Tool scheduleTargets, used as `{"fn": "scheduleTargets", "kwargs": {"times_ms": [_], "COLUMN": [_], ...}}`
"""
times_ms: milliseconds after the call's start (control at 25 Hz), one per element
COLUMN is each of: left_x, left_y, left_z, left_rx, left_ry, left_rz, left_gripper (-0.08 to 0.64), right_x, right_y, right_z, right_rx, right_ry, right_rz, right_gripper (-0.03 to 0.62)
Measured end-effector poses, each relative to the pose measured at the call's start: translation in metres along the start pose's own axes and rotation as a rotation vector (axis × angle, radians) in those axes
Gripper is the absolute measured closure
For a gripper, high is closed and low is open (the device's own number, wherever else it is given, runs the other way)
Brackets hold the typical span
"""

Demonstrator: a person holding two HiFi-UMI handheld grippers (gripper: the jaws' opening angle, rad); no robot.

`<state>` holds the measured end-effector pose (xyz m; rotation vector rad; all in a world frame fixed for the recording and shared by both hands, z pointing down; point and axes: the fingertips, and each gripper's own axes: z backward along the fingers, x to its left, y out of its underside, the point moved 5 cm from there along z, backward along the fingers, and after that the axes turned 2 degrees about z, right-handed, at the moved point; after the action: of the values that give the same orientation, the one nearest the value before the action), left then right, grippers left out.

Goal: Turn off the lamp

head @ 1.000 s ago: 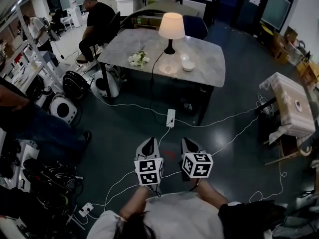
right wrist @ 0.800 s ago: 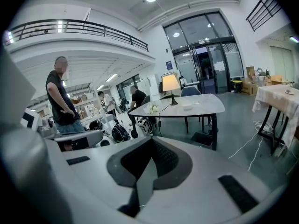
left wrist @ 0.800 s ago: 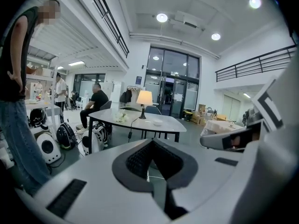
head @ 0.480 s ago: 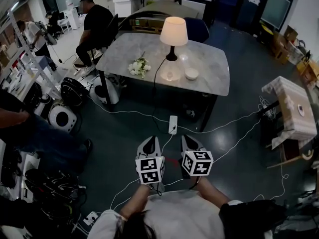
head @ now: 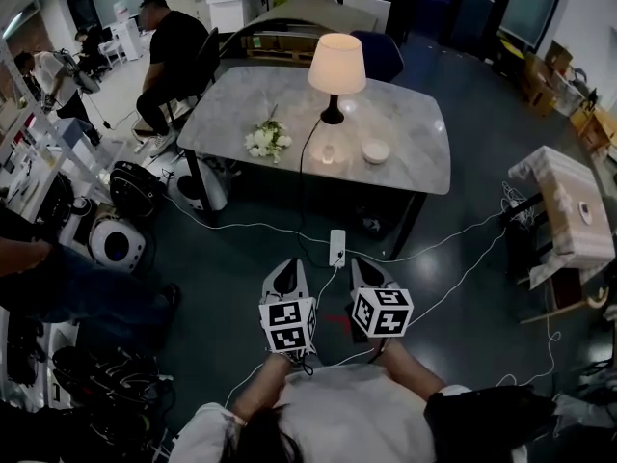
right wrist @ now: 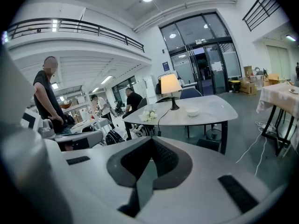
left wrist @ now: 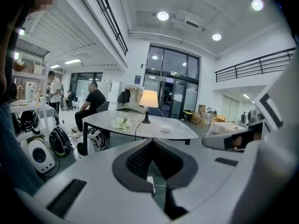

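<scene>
Since a second ago I've walked closer: the table (head: 405, 152) sits lower and bigger in the head view, and the floor power strip (head: 337, 247) is now just beyond my tips. Table is still well ahead, far centre, with a seated person at its far left. The lamp (head: 336, 66) stands on the far middle of the tabletop and is lit, shade glowing. White flowers (head: 260, 141) are near-left of it and a small white bowl (head: 376, 150) near-right. Its dark cord (head: 305, 157) runs off the near table edge, seemingly down to that strip. My left gripper (head: 286, 270) and right gripper (head: 367, 270) are held side by side over the floor, both with fingers closed tip to tip and nothing between them. Handling guess: the lamp looks light and top-heavy, a soft shade that would dent on a thin stiff stem and small base, so a sideways shove could tip it. I wouldn't grab the shade. I'd go for the switch, but I can't see one from here; it may be on the cord or near the bulb. If it's an inline switch, the cord is limp and will slide, so I'd press it against the tabletop. Closed tips should do for a poke.
</scene>
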<state>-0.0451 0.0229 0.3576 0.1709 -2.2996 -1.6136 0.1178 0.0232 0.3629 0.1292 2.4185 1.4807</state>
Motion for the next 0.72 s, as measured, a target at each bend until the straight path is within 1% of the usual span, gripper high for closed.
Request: {"fn": "scheduleTargets", "kwargs": {"times_ms": [360, 720], "left_x": [0.038, 0.066], "left_y": [-0.007, -0.006], "left_z": [-0.036, -0.059], "left_rx": [0.028, 0.054], "left_ry": [0.008, 0.009], "left_rz": [0.019, 0.045], "left_gripper": [0.565, 0.565], "right_x": [0.01, 0.013], "right_y": [-0.012, -0.011], "right_z": [-0.045, -0.067], "right_rx": [0.024, 0.058], "right_ry": [0.021, 0.061], "right_rz": [0.0, -0.011], "right_gripper": [0.594, 0.594]}}
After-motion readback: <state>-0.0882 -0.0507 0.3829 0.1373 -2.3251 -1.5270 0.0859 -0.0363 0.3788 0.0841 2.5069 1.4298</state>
